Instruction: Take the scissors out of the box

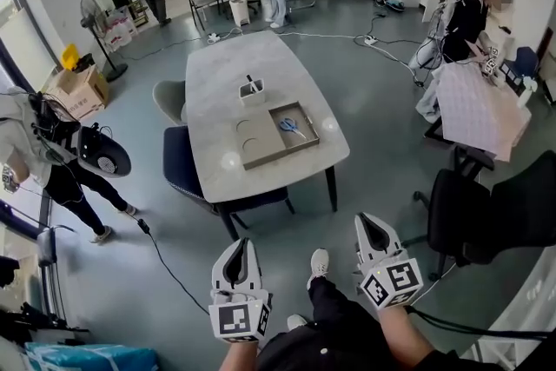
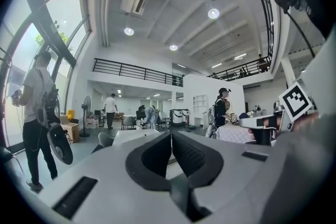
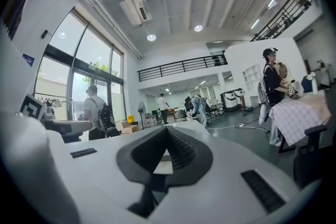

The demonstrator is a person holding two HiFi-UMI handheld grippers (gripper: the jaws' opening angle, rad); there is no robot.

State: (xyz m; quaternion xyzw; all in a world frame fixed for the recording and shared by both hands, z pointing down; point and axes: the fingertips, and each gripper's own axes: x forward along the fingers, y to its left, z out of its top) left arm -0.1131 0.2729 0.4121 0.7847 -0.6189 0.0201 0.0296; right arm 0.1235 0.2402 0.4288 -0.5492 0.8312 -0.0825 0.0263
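Blue-handled scissors [image 1: 291, 127] lie inside an open grey box [image 1: 296, 110] on the grey table [image 1: 217, 74]. The box's lid [image 1: 254, 139] lies flat to the left of it. Both grippers are held low, well short of the table. My left gripper [image 1: 241, 249] is shut with nothing in it, its jaw tips meeting in the left gripper view [image 2: 171, 132]. My right gripper [image 1: 369, 226] is shut and empty too, with its tips touching in the right gripper view [image 3: 167, 127]. The scissors do not show in either gripper view.
A small white holder [image 1: 252, 90] with dark pens stands behind the box. Dark chairs [image 1: 181, 162] flank the table's left side, another chair [image 1: 473, 208] stands at right. A person [image 1: 39, 152] stands at left, others work farther back. Cables [image 1: 161, 252] lie on the floor.
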